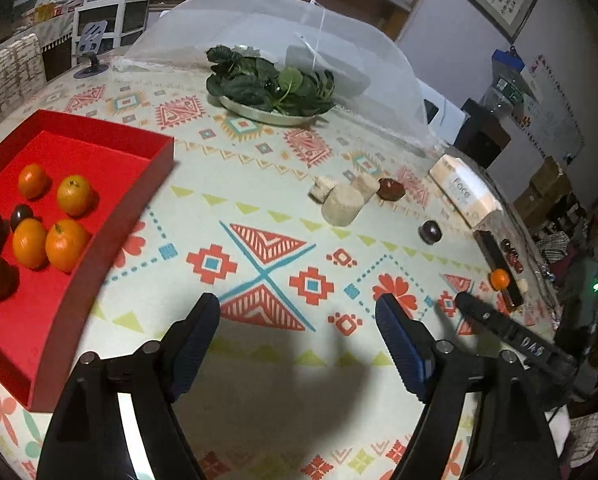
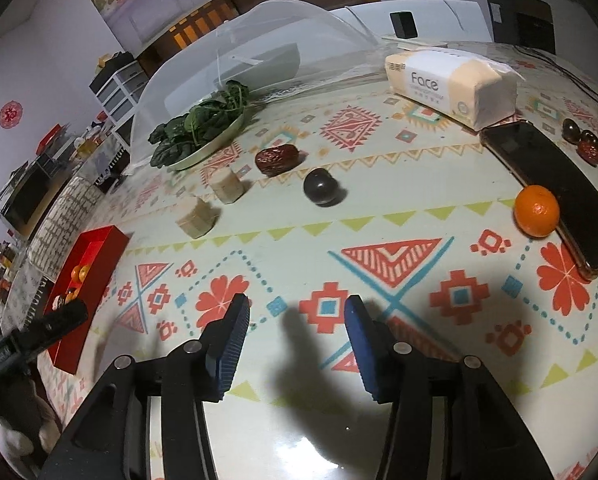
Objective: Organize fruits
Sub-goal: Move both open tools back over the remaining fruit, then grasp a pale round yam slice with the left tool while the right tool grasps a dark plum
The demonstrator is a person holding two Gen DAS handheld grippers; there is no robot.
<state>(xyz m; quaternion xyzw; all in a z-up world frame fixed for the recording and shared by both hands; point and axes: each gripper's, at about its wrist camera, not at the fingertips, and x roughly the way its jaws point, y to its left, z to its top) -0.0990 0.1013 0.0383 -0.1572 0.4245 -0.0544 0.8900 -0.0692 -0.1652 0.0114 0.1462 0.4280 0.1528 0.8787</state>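
A red tray (image 1: 111, 136) at the left of the left wrist view holds several oranges (image 1: 66, 245), a dark plum (image 1: 21, 215) and dates; it also shows in the right wrist view (image 2: 99, 240). On the patterned cloth lie a dark plum (image 2: 320, 188), a red date (image 2: 277, 159) and an orange (image 2: 536, 211) beside a phone (image 2: 555, 184). My left gripper (image 1: 299, 316) is open and empty above the cloth, right of the tray. My right gripper (image 2: 297, 316) is open and empty, well short of the plum.
A metal plate of leafy greens (image 1: 271, 84) stands at the back under a mesh food cover (image 1: 259, 16). Beige blocks (image 1: 341, 204) lie mid-table. A tissue pack (image 2: 451, 84) and more dates (image 2: 591, 148) sit at the right. The table edge is close behind the phone.
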